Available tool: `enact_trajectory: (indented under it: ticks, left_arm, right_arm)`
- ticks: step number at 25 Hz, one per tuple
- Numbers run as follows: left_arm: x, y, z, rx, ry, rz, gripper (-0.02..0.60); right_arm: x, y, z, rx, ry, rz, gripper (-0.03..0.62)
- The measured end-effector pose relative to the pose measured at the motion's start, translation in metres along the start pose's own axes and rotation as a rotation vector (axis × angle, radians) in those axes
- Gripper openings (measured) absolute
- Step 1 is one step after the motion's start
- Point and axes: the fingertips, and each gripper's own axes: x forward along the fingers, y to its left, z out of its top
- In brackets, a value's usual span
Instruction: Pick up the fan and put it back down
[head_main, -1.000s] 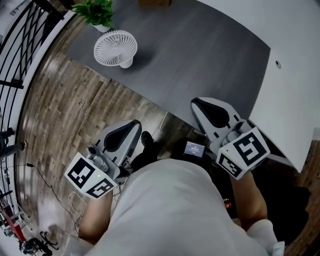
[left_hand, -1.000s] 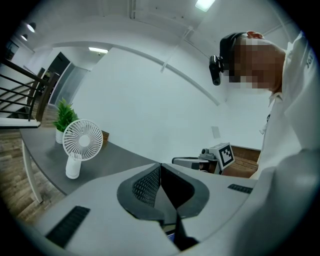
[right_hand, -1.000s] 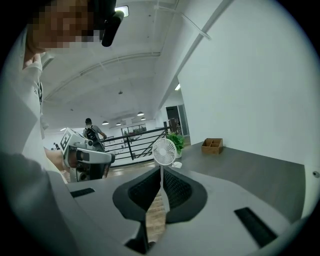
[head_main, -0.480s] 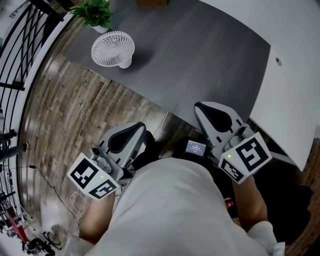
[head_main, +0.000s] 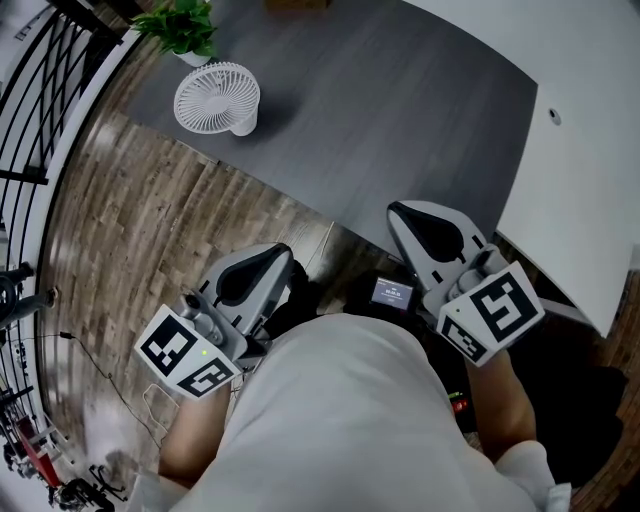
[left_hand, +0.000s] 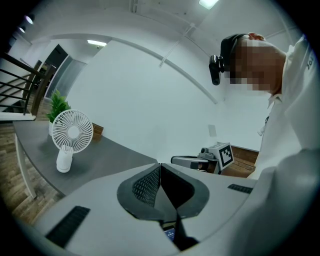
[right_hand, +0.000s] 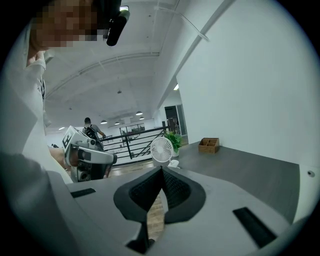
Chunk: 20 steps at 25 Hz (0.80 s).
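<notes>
A small white fan (head_main: 217, 98) stands upright on the far left corner of the dark grey table (head_main: 400, 110). It also shows in the left gripper view as the fan (left_hand: 72, 133) and in the right gripper view as the fan (right_hand: 161, 149). Both grippers are held close to my body, well short of the fan. My left gripper (head_main: 278, 252) hangs over the wooden floor with its jaws shut and empty (left_hand: 160, 166). My right gripper (head_main: 396, 209) sits at the table's near edge, also shut on nothing (right_hand: 161, 170).
A potted green plant (head_main: 183, 25) stands just behind the fan, and a wooden box (right_hand: 209, 145) sits further back on the table. A black railing (head_main: 30, 90) runs along the left. A white wall (head_main: 590, 150) borders the table's right side. A person (right_hand: 90, 129) stands far off.
The head view has shifted a little, so the fan now sits slightly further up and left in the picture. Both grippers stay almost where they were.
</notes>
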Motion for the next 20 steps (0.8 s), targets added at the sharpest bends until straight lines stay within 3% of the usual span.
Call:
enact_trajectory:
  ticks: [20]
  left_arm:
    - [0.025, -0.026, -0.008, 0.000, 0.040, -0.012, 0.012]
  right_arm:
    - [-0.025, -0.015, -0.004, -0.006, -0.011, -0.004, 0.011]
